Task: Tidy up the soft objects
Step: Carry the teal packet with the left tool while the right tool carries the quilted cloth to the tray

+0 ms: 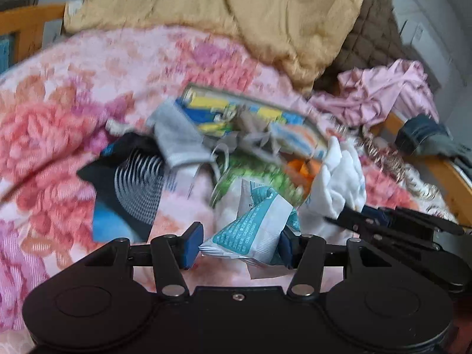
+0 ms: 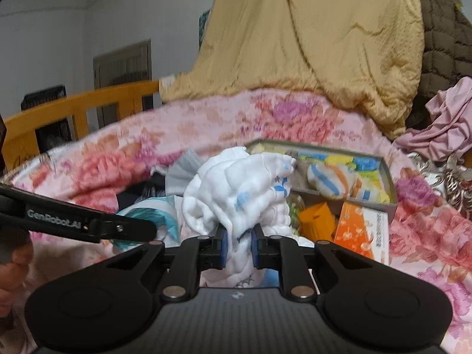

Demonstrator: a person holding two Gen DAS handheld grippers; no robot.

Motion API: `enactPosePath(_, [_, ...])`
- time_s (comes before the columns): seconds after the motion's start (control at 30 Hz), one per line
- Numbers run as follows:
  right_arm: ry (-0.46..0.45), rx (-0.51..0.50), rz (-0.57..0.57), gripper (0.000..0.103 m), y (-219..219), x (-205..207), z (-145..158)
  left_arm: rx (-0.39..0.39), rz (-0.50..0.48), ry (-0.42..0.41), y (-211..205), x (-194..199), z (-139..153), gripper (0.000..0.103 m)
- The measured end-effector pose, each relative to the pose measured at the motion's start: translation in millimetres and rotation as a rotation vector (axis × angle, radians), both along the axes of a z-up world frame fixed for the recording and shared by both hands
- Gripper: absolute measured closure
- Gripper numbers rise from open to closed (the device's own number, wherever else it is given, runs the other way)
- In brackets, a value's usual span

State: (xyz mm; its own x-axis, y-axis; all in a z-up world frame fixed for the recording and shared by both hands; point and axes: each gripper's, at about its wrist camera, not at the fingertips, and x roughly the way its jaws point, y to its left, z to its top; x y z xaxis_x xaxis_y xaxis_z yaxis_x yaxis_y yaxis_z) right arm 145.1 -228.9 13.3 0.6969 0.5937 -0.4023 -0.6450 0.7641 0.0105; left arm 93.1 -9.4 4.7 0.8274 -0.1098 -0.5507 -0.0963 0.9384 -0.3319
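My left gripper is shut on a white and teal soft packet, held just above the pink floral blanket. My right gripper is shut on a bunched white cloth with blue prints; the same cloth shows at the right of the left wrist view. A divided cardboard box lies behind the cloth, holding rolled socks and an orange item. A grey sock and a black striped cloth lie on the blanket left of the box.
A tan quilt is piled at the back, with a brown quilted cover and crumpled pink clothes to the right. A wooden bed rail runs along the left. Denim and grey items lie on the right edge.
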Motion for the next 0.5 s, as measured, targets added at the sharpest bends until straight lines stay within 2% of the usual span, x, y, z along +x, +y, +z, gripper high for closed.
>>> enactPosePath(0.27, [-0.023, 0.114, -0.040, 0.086, -23, 2, 23, 0.040, 0.040, -0.096, -19, 3, 25, 0.048])
enactPosePath(0.5, [-0.056, 0.189, -0.097, 0.086, -41, 9, 39, 0.055, 0.014, -0.138, -33, 27, 45, 0.048])
